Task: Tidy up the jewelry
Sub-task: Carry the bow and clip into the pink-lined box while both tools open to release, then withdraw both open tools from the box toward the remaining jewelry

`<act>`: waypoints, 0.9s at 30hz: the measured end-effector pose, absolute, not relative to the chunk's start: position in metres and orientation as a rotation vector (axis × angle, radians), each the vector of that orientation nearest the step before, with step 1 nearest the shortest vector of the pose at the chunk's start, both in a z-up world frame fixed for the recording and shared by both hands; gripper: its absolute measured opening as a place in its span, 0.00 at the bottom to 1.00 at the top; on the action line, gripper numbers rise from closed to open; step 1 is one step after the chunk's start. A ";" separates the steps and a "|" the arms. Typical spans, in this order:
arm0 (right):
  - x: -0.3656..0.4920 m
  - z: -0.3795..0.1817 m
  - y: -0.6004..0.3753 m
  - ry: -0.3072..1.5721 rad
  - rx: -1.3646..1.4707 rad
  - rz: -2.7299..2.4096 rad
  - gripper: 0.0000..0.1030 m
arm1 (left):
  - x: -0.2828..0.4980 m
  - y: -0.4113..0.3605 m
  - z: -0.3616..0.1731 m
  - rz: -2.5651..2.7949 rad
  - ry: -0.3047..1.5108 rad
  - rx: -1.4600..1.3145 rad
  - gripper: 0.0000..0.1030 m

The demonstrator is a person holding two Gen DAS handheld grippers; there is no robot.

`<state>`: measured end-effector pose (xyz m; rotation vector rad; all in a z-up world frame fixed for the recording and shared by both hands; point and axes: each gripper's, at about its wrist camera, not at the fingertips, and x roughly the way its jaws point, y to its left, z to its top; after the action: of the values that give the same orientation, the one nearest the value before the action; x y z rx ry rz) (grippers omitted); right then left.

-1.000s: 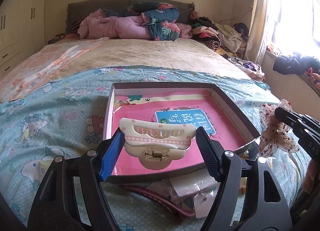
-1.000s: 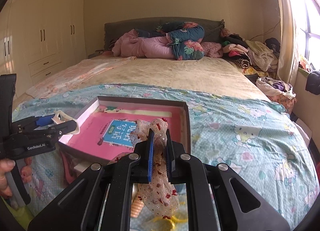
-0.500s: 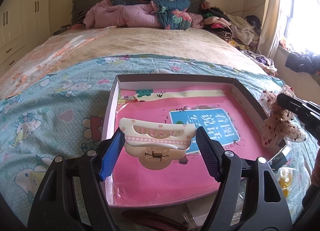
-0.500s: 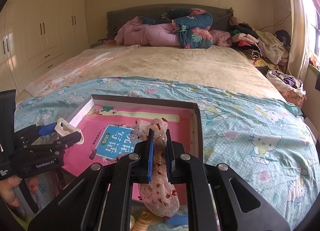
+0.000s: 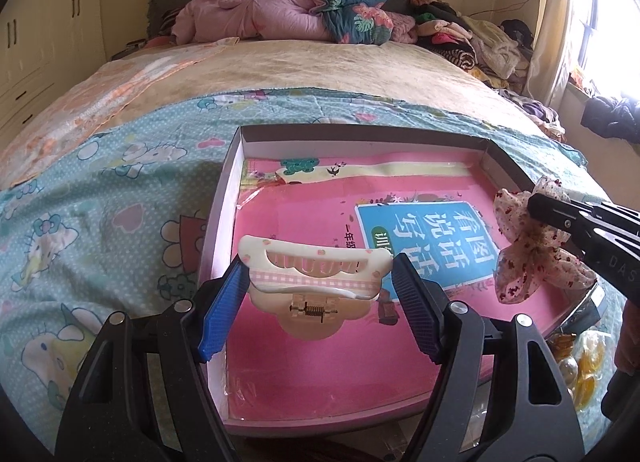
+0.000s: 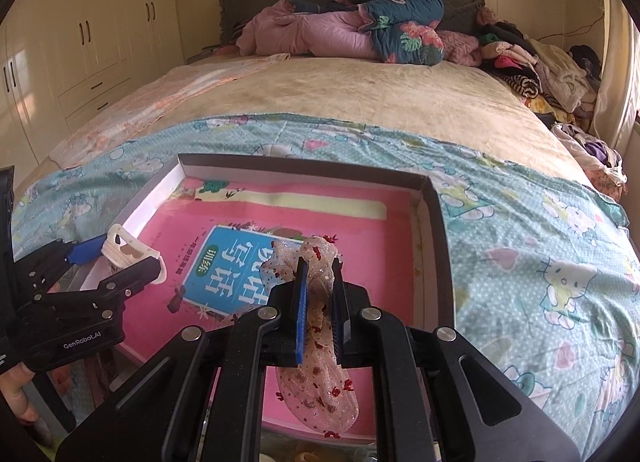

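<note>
Above the shallow grey cardboard tray [image 5: 224,198], the left gripper [image 5: 316,294] clamps a cream plastic hair claw [image 5: 312,278]; the right gripper [image 6: 320,310] pinches a sheer red-speckled fabric bow [image 6: 316,378].

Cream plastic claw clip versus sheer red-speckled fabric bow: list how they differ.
The cream plastic claw clip is rigid and opaque, spanning widely spread fingers of the left gripper. The sheer red-speckled fabric bow is limp and see-through, drooping from the narrowly closed right gripper. Both hang above the shallow box holding a pink book.
</note>
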<state>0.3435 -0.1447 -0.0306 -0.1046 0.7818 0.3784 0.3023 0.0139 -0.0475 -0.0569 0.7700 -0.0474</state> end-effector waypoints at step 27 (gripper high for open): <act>0.296 -0.001 -0.172 0.666 -0.016 0.339 0.77 | 0.254 0.016 -0.002 -0.047 0.641 -0.075 0.86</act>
<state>0.2957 -0.1721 -0.0011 -0.0156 0.6655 0.3391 0.2536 0.0162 -0.0023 -0.0747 0.6405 -0.0467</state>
